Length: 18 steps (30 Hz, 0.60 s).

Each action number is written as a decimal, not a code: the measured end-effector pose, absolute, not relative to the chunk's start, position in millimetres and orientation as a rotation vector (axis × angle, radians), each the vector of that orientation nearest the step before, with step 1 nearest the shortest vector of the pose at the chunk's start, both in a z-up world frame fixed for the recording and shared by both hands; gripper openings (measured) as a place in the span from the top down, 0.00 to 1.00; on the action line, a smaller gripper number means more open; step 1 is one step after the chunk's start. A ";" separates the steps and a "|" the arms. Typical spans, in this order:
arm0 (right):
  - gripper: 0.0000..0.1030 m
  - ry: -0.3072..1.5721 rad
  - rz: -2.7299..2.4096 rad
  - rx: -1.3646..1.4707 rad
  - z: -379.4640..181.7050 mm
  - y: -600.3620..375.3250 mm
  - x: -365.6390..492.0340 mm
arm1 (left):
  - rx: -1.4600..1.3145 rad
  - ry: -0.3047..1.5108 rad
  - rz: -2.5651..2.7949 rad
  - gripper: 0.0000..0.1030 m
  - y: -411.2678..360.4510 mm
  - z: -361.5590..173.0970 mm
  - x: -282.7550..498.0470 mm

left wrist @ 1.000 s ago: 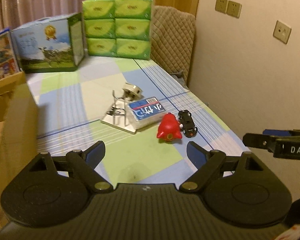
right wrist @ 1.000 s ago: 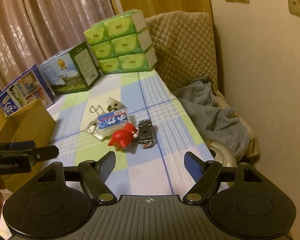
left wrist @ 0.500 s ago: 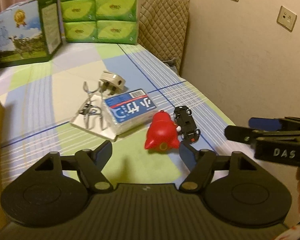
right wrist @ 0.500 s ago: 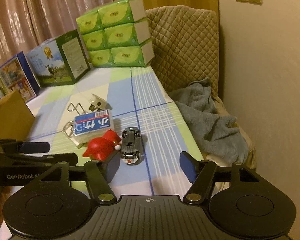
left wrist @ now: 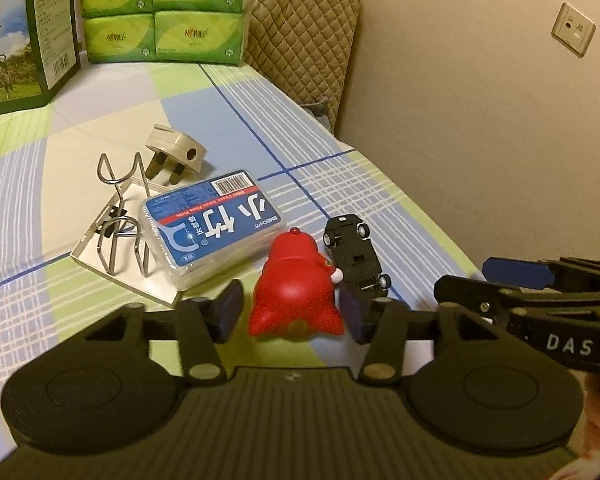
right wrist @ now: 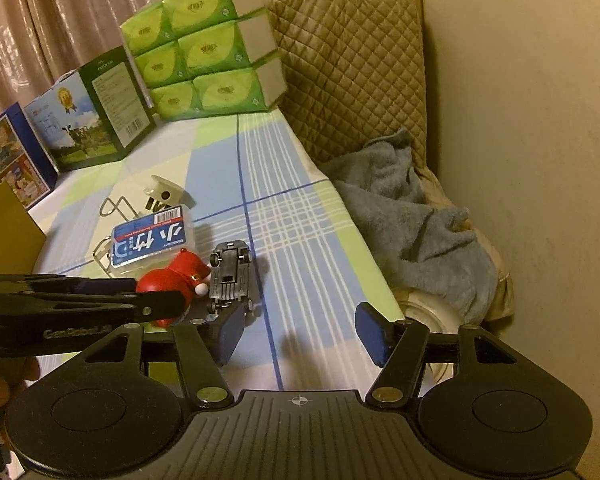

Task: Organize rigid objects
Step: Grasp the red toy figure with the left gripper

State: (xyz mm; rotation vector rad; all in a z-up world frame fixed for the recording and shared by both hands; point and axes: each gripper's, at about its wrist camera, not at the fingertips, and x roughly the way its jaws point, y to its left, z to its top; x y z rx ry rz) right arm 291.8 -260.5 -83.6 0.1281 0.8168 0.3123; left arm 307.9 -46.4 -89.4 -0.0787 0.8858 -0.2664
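A red toy figure (left wrist: 296, 292) lies on the checked tablecloth (left wrist: 220, 92), between the open fingers of my left gripper (left wrist: 292, 314), which do not touch it. A black toy car (left wrist: 356, 252) lies upside down just right of it. A blue floss-pick box (left wrist: 212, 224), a wire rack on a white plate (left wrist: 116, 216) and a beige plug (left wrist: 174, 156) lie behind. My right gripper (right wrist: 304, 330) is open and empty, its left finger close to the car (right wrist: 230, 276); the red toy (right wrist: 172, 280) sits to its left.
Green tissue packs (left wrist: 160, 8) and a milk carton box (left wrist: 24, 36) stand at the back. A cardboard box (right wrist: 4, 236) stands at the left edge. A quilted chair (right wrist: 352, 64) with a grey towel (right wrist: 412, 216) stands right of the table, by the wall.
Both grippers have moved forward and down toward the objects. My left gripper's fingers now flank the red toy. My right gripper has come close beside the toy car.
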 end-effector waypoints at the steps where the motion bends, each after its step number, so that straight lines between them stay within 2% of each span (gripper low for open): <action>1: 0.42 0.818 0.313 0.126 -83.7 -259.3 292.3 | -0.083 0.885 -0.268 0.59 -45.8 -89.7 307.7; 15: 0.43 0.807 0.440 0.063 -87.7 -227.0 301.9 | -0.025 0.854 -0.081 0.60 2.3 -86.8 219.8; 18: 0.46 0.813 0.456 0.029 -92.8 -213.8 311.1 | -0.037 0.832 -0.049 0.60 12.8 -87.1 211.1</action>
